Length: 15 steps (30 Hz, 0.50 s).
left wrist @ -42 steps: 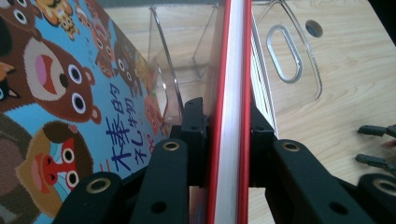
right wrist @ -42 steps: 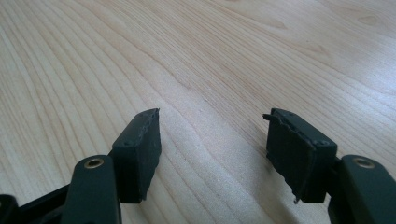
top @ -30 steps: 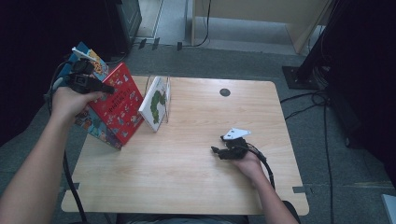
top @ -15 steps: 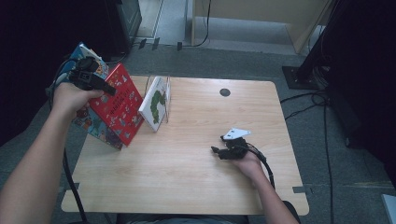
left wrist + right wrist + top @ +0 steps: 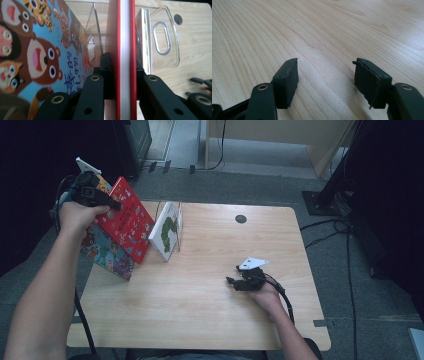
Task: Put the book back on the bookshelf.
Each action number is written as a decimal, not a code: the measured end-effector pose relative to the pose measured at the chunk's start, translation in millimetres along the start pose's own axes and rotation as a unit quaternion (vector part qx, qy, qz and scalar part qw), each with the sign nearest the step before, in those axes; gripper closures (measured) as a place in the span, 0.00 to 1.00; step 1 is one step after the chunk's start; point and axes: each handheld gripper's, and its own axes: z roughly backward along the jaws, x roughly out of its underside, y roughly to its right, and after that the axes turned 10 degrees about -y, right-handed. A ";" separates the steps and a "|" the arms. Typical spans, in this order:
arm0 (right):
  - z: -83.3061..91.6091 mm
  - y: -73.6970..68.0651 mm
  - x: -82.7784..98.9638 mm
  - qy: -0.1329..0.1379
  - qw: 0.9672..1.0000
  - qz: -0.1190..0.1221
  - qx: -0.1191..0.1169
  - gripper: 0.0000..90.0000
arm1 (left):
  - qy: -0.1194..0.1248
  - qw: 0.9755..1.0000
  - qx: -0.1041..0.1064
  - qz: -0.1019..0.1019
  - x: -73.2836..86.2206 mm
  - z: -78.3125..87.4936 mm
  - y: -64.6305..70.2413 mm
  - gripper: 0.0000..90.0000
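The red book point(image 5: 124, 50), clamped by its edge in the left gripper point(image 5: 102, 200) at the table's left edge beside the clear rack point(image 5: 165, 37), is best kept upright and guided into a free slot (the right gripper point(image 5: 325, 82) rests released on the table point(image 5: 210, 320)); since the earlier frame the left jaws have just been closing on it and it is raised slightly.

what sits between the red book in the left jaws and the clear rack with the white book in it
Nothing visible. The left gripper is clamped on the red book, and bare table and air separate it from the clear rack holding the white book. The blue animal book lies on its far side.
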 end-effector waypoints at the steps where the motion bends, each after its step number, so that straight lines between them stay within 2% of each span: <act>1: 0.1 -0.2 0.1 0.000 1.000 0.000 0.001 0.40 | 0.002 1.000 -0.001 0.000 -2.3 -1.7 1.1 0.88; 13: 4.6 -3.9 5.9 0.001 1.000 -0.008 0.009 0.40 | 0.008 1.000 -0.014 -0.003 -20.0 -18.1 6.0 0.88; 15: 5.0 -4.9 6.3 0.001 1.000 -0.012 0.010 0.40 | 0.015 1.000 -0.006 -0.003 -21.0 -20.9 4.9 0.87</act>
